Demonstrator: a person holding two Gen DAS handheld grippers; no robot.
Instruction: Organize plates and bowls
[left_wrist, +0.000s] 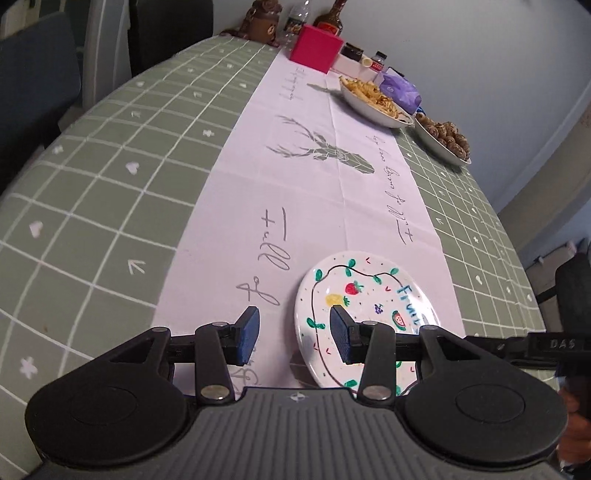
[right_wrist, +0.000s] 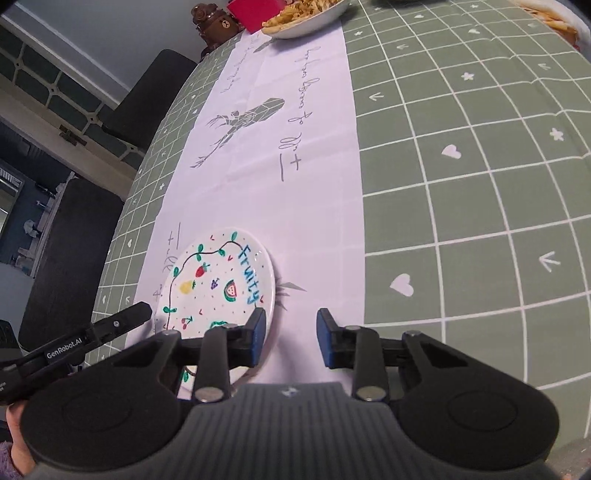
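A white plate (left_wrist: 369, 291) painted with fruit and the word "Fruity" lies on the white table runner (left_wrist: 314, 206), near the table's front. My left gripper (left_wrist: 295, 338) is open, its right finger over the plate's left part, its left finger over the runner. In the right wrist view the same plate (right_wrist: 218, 280) lies at lower left. My right gripper (right_wrist: 290, 341) is open, its left finger over the plate's right rim, its right finger over the runner. Neither gripper holds anything. The left gripper's body (right_wrist: 92, 332) shows beside the plate.
A white bowl of fries (left_wrist: 373, 99) and a bowl of round brown snacks (left_wrist: 443, 138) stand at the far right. A red box (left_wrist: 314, 46), bottles and a brown bear figure (left_wrist: 260, 22) stand at the far end. Dark chairs (right_wrist: 74, 251) line the left side.
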